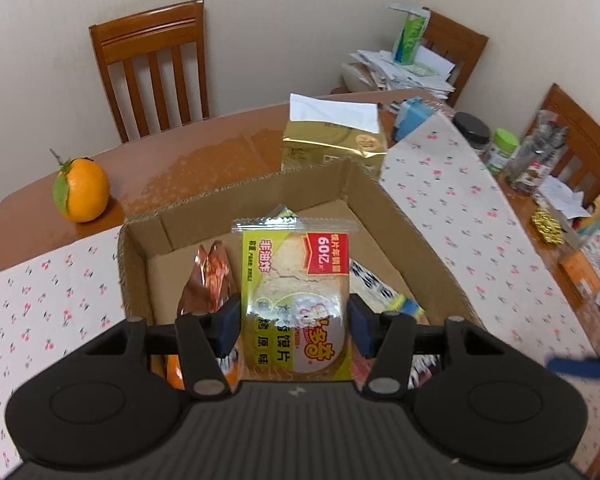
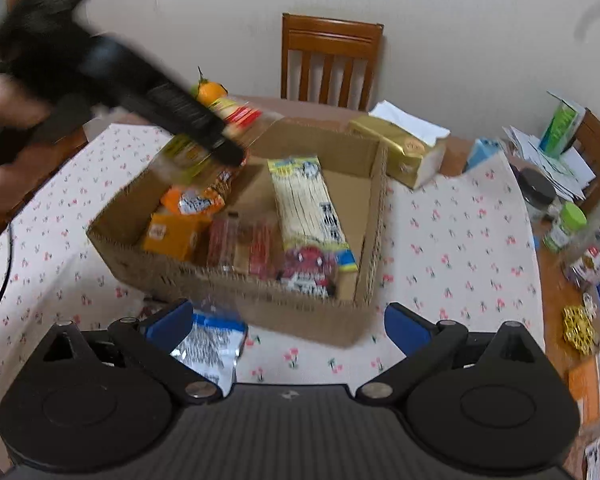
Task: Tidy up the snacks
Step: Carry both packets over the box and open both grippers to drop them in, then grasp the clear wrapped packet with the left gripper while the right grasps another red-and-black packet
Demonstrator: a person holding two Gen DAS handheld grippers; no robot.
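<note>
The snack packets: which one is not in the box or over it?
The blue and silver packet, lying on the flowered cloth in front of the cardboard box; the others are inside or held above it.

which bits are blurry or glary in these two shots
Left wrist view: mostly sharp, with glare on the yellow-green cracker packet and a blurred blue streak at the right edge. Right wrist view: the left gripper is motion-smeared; the brown cardboard box is slightly soft; fisheye bends the edges.

The yellow-green snack packet (image 1: pixel 296 300) reads "非油炸" down one side. Its red corner tag shows "60亿", and "原味" stands lower down.
</note>
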